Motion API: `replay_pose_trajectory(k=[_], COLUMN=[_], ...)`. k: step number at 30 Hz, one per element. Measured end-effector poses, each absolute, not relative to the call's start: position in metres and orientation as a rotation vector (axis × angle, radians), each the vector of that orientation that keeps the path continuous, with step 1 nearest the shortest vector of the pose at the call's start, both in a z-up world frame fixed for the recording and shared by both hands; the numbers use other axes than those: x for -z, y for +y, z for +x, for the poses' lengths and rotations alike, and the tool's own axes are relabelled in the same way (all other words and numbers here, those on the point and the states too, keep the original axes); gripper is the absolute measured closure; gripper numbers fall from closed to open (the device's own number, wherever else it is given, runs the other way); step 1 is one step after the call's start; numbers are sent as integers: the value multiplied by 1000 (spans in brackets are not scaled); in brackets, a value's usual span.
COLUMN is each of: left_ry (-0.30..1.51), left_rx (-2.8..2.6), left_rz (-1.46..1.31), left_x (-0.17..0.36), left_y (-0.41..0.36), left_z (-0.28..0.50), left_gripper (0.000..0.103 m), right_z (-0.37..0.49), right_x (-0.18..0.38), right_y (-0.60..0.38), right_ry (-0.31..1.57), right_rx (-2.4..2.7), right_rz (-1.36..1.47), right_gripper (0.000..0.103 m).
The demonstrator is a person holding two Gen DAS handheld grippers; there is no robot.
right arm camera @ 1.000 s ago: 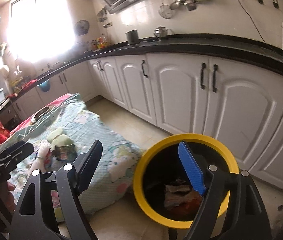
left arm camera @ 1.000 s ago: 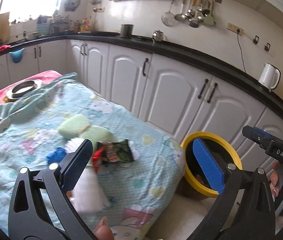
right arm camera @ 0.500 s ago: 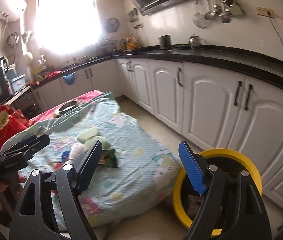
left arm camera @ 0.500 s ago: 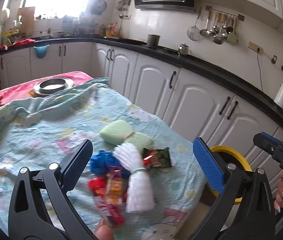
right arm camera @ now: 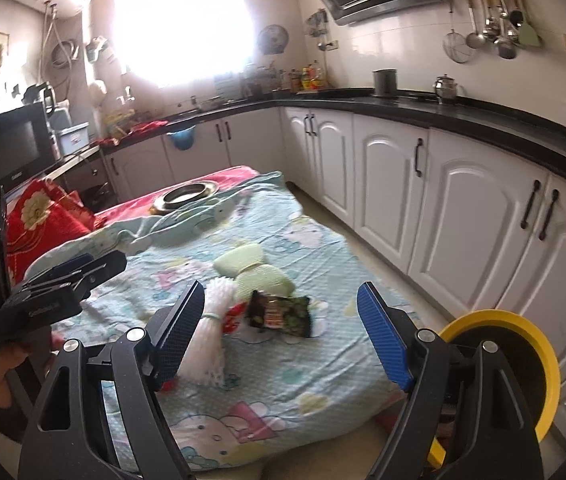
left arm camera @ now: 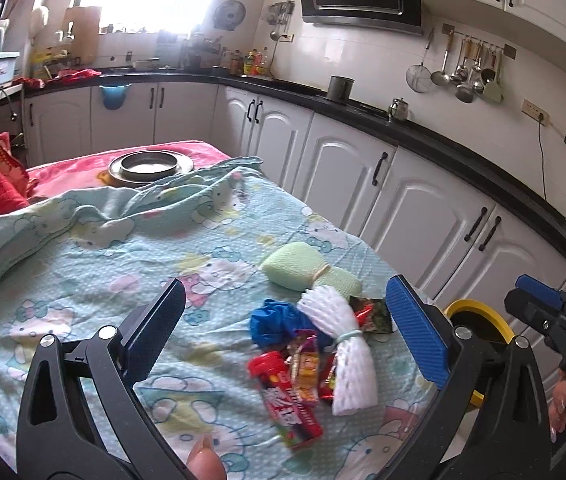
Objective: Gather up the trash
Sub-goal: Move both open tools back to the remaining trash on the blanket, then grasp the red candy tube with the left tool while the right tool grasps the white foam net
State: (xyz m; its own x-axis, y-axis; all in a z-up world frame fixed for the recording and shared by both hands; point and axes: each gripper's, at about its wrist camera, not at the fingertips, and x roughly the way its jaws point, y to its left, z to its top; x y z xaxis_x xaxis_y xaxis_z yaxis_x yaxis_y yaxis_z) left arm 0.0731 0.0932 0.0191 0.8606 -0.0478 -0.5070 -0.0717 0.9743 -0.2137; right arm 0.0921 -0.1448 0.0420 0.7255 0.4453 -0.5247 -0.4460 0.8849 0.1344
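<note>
Wrappers point(left arm camera: 297, 376), white foam net point(left arm camera: 347, 356) and blue bag point(left arm camera: 273, 320) crowd the bed point(left arm camera: 83, 280); left gripper point(left arm camera: 283, 332) and right gripper point(right arm camera: 283, 328) both spread, empty; yellow bin point(right arm camera: 523, 356) beside.

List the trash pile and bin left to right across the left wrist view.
blue bag → red snack packet → white foam net → dark green wrapper → yellow bin. The pale green foam bundle sits behind the pile and overlaps it, so it is left out.

Surface: I see a cartoon-print sheet point(left arm camera: 83, 264) over a table.
On it: white foam net point(left arm camera: 347, 344), snack wrappers point(left arm camera: 295, 380) touching it, green foam point(left arm camera: 291, 266) behind it.
</note>
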Motion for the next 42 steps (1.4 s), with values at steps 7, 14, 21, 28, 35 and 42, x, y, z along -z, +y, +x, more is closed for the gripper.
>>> replay_pose_trajectory(k=[7, 14, 21, 28, 35, 42], left_ry=[572, 638, 754, 841, 885, 928], left_rx=[-28, -31, 68, 135, 166, 184], left_rz=[-275, -239, -259, -270, -261, -273], left_x=[-10, 6, 36, 61, 73, 85], left_y=[116, 128, 123, 109, 95, 86], left_z=[73, 68, 64, 64, 68, 75], left_gripper=[11, 24, 45, 51, 51, 51], right_z=[92, 97, 107, 116, 128, 142], right_x=[-32, -19, -3, 8, 17, 30], right_y=[-125, -114, -107, -98, -82, -65], right_ry=[605, 650, 729, 800, 867, 944], right_rx=[-542, -577, -627, -678, -706, -707], right_rz=[-27, -50, -44, -30, -32, -31], right_gripper=[27, 34, 51, 57, 58, 58])
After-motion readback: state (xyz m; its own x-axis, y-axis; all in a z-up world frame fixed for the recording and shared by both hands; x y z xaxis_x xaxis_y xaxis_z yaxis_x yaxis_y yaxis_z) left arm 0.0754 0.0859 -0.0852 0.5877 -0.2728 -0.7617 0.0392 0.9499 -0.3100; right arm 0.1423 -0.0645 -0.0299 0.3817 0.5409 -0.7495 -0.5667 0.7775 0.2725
